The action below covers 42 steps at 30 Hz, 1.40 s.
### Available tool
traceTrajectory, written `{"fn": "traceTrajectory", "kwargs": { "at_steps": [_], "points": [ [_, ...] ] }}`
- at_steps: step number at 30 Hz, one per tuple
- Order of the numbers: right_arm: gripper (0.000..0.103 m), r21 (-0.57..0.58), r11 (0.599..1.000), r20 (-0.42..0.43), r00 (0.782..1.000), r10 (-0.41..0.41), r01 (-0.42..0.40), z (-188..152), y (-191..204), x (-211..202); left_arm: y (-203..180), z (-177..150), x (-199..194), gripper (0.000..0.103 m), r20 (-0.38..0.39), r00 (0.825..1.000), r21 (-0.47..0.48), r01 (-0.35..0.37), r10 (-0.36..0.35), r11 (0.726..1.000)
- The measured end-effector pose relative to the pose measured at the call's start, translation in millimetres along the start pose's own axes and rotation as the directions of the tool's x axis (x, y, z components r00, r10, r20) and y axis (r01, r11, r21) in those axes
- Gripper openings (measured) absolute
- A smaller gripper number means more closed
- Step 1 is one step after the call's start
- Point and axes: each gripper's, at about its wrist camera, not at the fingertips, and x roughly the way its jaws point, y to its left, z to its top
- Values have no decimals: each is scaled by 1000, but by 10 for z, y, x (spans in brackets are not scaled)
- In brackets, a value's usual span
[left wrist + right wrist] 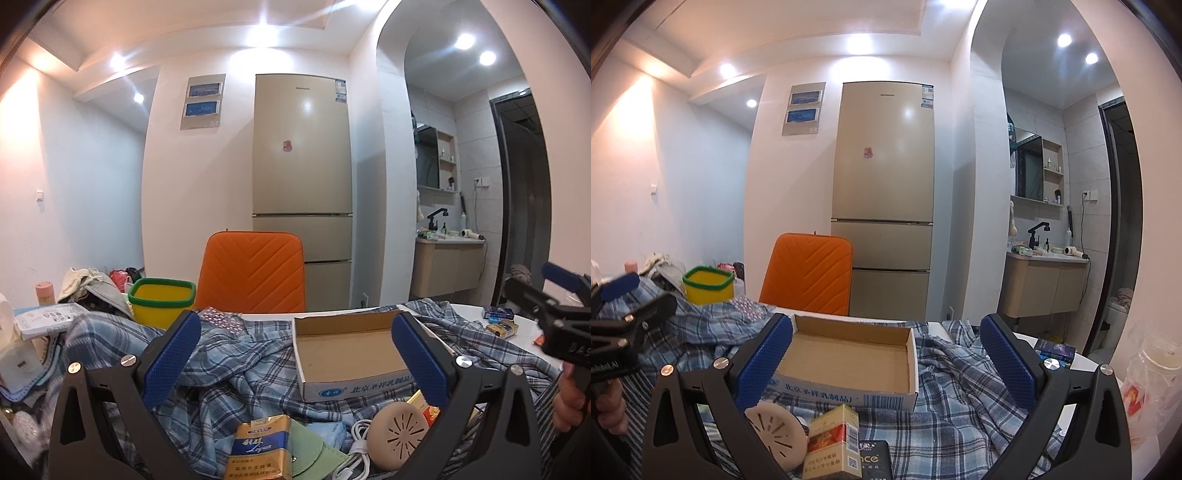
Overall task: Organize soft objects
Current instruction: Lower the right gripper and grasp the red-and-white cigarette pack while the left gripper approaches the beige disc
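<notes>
A crumpled blue plaid shirt (236, 369) covers the table and also shows in the right wrist view (960, 398). An open, empty cardboard box (347, 354) lies on it, also in the right wrist view (849, 362). My left gripper (295, 354) is open and empty, held above the shirt and box. My right gripper (886, 354) is open and empty above the box's right end and the shirt. Each gripper appears at the edge of the other's view.
On the shirt lie a gold cigarette pack (258, 450), a green pouch (314, 458), a white cable (358, 450) and a round beige device (399, 435). A yellow bin (162, 299), an orange chair (255, 273) and a fridge (303, 184) stand behind. A plastic bag (1148, 384) sits at right.
</notes>
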Motion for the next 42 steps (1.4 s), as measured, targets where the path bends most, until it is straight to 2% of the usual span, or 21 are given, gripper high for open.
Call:
{"fn": "traceTrajectory", "kwargs": {
  "at_steps": [4,8,11,15,19,23,25,30,32,35,36,37,42],
  "points": [
    [103,5,1000,-21,1000,-8,8,162,-16,-56,-39,161,-12,103,-25,999,19,-22,23,1000],
    [103,8,1000,-98,995,-8,9,287,-18,-62,-80,253,-7,103,-111,994,34,-20,23,999],
    [103,17,1000,-160,987,12,-10,334,-39,-69,-108,200,14,103,-211,978,35,13,-5,999],
    [103,60,997,-220,974,53,-41,322,-105,-79,-139,58,49,103,-329,943,4,64,-59,998],
    [103,45,998,-260,964,50,-40,208,-82,-77,-195,-64,13,103,-366,928,2,76,-70,997],
    [100,17,998,-317,947,56,-53,54,-24,3,-214,-215,50,103,-421,902,-29,96,-100,995],
    [98,31,997,-347,935,79,-73,-30,-27,52,-227,-282,80,102,-447,888,-32,101,-104,994],
    [92,82,992,-413,903,120,-94,-225,-71,194,-223,-397,108,97,-480,870,-44,103,-112,994],
    [90,103,989,-446,883,144,-109,-312,-78,271,-225,-426,125,96,-492,862,-55,107,-121,993],
    [84,163,977,-513,833,205,-140,-456,-93,422,-269,-451,159,93,-510,848,-58,132,-143,990],
    [79,180,973,-525,822,220,-145,-484,-93,449,-287,-448,160,93,-509,848,-53,140,-147,989],
    [78,210,964,-538,804,253,-162,-533,-97,502,-303,-442,161,93,-506,850,-46,144,-147,988],
    [68,248,953,-587,755,293,-177,-694,-56,673,-304,-415,169,93,-496,855,-38,156,-154,987]
  ]
}}
